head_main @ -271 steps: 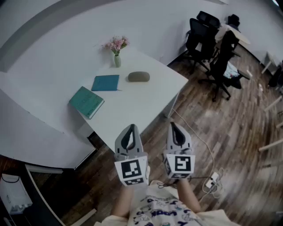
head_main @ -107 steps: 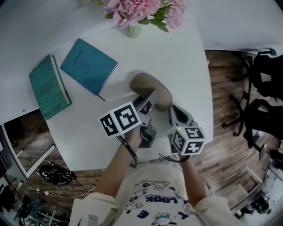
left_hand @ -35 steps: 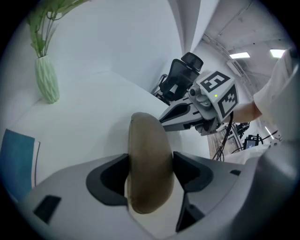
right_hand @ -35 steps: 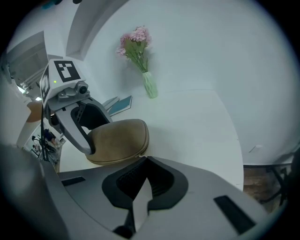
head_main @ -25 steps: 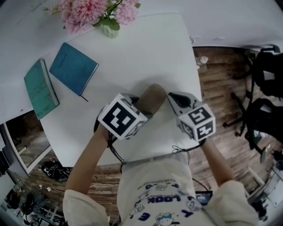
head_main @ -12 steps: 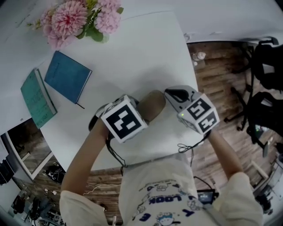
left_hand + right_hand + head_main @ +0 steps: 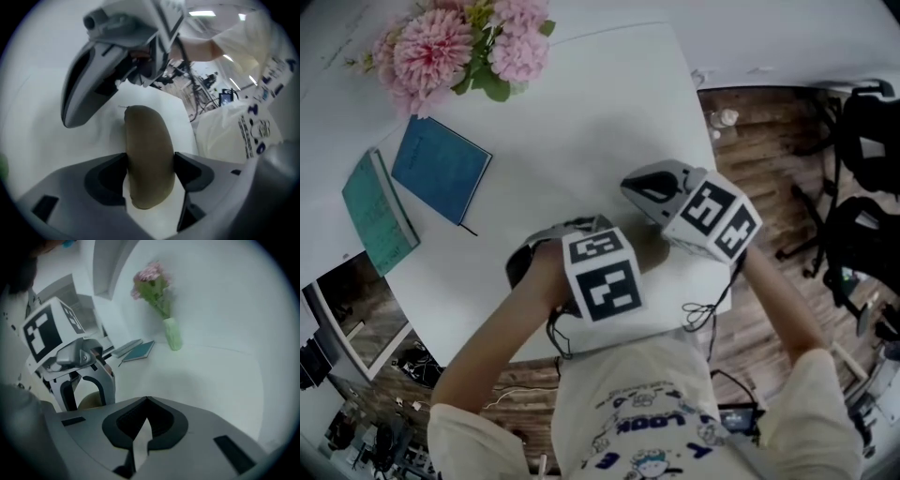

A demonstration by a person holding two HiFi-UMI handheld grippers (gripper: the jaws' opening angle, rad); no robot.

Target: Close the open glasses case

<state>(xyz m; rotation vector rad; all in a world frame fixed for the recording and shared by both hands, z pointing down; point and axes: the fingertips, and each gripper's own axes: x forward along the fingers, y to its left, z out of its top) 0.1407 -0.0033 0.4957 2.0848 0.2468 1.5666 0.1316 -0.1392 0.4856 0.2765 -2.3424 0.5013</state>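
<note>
Left gripper view: the olive glasses case, lying on the white table, is clamped across its width by the left gripper; its lid appears down
Right gripper view: the right gripper is pinched together on nothing, near the case
Lid: best pressed flat from above while the base is braced
Head view: "LOOK" is read on the shirt; the teal book title is illegible
</note>
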